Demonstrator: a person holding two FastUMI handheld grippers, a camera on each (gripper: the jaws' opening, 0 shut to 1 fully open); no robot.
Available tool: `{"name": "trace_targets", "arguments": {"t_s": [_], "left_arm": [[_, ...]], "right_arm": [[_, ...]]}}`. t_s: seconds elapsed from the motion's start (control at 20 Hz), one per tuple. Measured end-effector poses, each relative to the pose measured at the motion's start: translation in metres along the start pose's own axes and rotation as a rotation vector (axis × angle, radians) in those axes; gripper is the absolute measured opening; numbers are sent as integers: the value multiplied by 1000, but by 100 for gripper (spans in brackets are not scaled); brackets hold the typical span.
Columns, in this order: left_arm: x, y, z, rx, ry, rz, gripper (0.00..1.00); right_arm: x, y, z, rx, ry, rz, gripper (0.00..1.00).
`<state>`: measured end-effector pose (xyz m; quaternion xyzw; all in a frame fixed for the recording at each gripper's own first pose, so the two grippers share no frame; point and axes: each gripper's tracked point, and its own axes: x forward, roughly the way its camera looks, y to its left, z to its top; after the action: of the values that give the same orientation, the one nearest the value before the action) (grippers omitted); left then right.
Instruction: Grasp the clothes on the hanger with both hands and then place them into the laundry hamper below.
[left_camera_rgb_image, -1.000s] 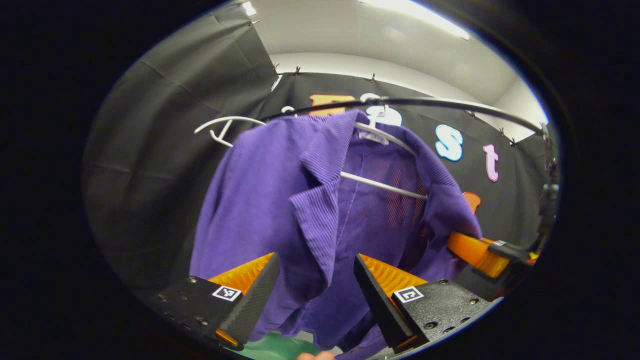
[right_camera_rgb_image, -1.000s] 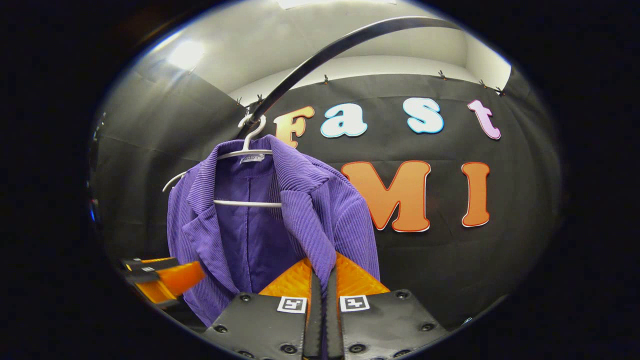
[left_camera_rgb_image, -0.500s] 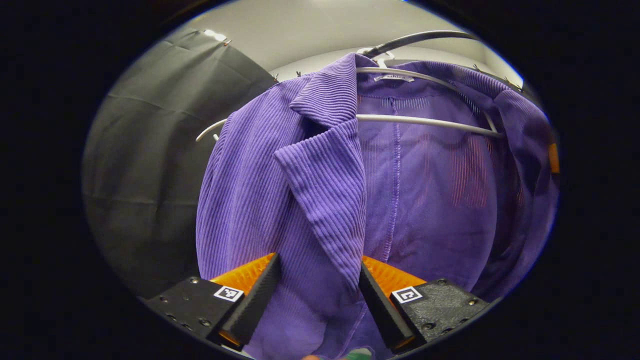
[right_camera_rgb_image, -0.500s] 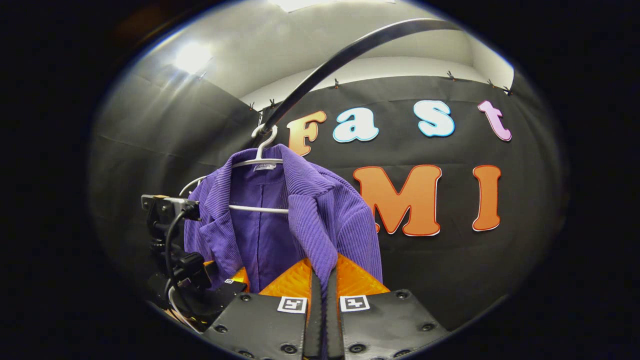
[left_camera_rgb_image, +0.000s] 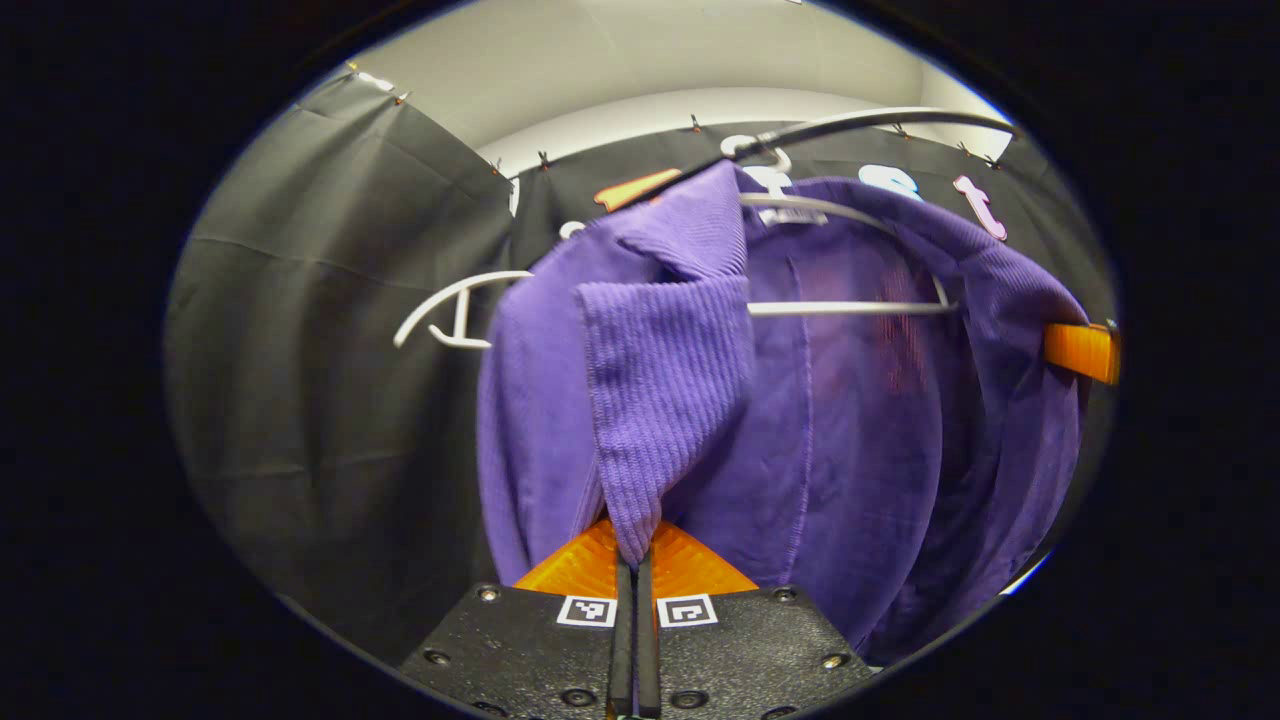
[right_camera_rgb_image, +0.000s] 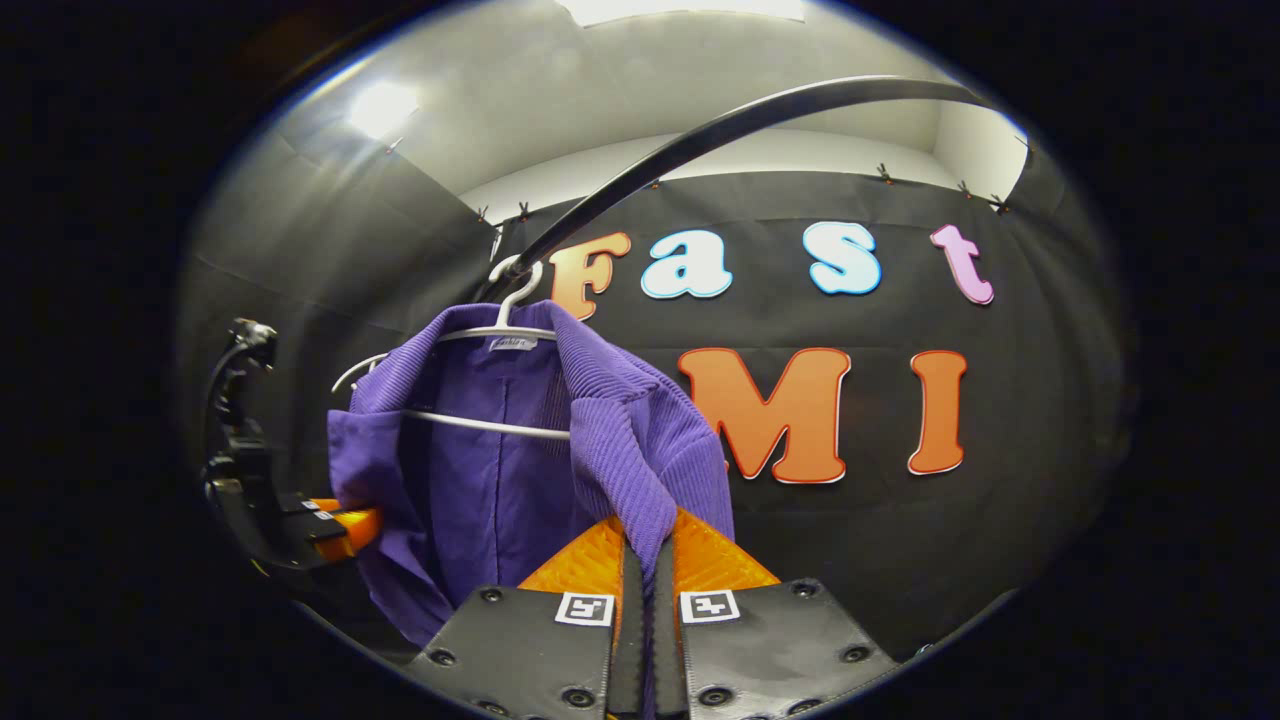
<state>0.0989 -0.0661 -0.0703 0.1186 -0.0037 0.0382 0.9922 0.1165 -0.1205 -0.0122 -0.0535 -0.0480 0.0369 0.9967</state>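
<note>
Jacket (left_camera_rgb_image: 850, 420) on hanger (left_camera_rgb_image: 460, 305), pinched now at both lapels: left gripper (left_camera_rgb_image: 630, 575), wide apart half a second back, clamped shut on it, right gripper (right_camera_rgb_image: 647, 575) likewise, ready for pulling down toward hamper.

The purple jacket (left_camera_rgb_image: 830, 420) hangs from a white hanger (right_camera_rgb_image: 500, 330) hooked on a dark curved rail (right_camera_rgb_image: 700, 135), which arches overhead and bars any way straight up. The left tool (left_camera_rgb_image: 632, 560) is clamped on one lapel, the right tool (right_camera_rgb_image: 645, 555) on the other, so cloth crowds the space directly ahead of each. Behind hangs the black cloth wall (right_camera_rgb_image: 1020, 480) (how near, the views do not tell). To the jacket's right in the right gripper view, open room lies before the wall; the hanger's bare arm (left_camera_rgb_image: 455, 305) juts out left of the jacket in the left gripper view.
</note>
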Motion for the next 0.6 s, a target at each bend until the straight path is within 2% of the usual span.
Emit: {"name": "trace_targets", "arguments": {"t_s": [0.15, 0.35, 0.4, 0.5, 0.6], "left_arm": [[3, 53, 53, 74, -113, 102, 2], [32, 103, 89, -37, -151, 157, 2], [38, 117, 100, -42, -169, 174, 4], [51, 136, 118, -6, -192, 194, 0], [64, 142, 130, -30, -192, 182, 2]], "right_arm": [[-8, -21, 29, -114, -79, -142, 11], [-1, -31, 46, -184, -100, -242, 11], [3, -42, 50, -204, -114, -283, 11], [7, -59, 57, -216, -129, -351, 11], [16, -70, 58, -191, -120, -397, 11]]}}
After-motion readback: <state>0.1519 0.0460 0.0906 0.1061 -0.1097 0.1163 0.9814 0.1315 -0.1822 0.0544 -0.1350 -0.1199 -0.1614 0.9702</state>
